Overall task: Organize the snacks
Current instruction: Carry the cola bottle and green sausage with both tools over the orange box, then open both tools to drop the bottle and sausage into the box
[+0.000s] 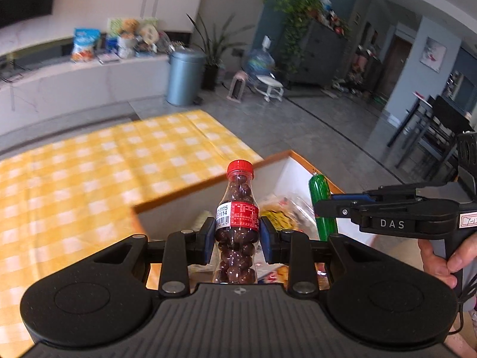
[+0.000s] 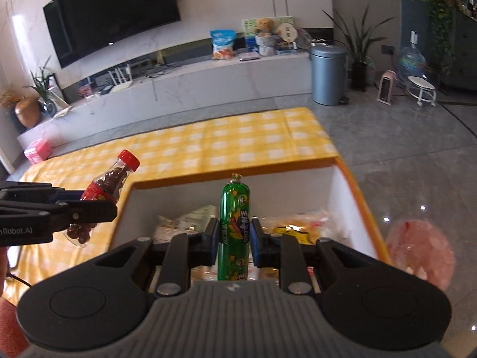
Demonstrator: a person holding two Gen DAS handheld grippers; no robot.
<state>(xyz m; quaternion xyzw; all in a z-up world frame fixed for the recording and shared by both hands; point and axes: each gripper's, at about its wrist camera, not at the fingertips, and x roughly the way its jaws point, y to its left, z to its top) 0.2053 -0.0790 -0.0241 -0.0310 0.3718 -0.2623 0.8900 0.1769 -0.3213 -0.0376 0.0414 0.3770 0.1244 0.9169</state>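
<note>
My left gripper (image 1: pixel 237 235) is shut on a small clear bottle of chocolate balls (image 1: pixel 237 223) with a red cap and red label, held upright above the box. The bottle also shows in the right wrist view (image 2: pixel 110 185), tilted. My right gripper (image 2: pixel 234 235) is shut on a green corn sausage (image 2: pixel 234 226), held upright over the box; the sausage also shows in the left wrist view (image 1: pixel 322 208). Both hang over a white box with an orange rim (image 2: pixel 351 176) that holds several snack packets (image 2: pixel 298 226).
The box stands at the right end of a table with a yellow checked cloth (image 2: pixel 208 146). Beyond are a TV bench (image 2: pixel 208 71) with snack bags, a grey bin (image 2: pixel 328 74), plants and tiled floor. A pink bag (image 2: pixel 420 253) lies right of the box.
</note>
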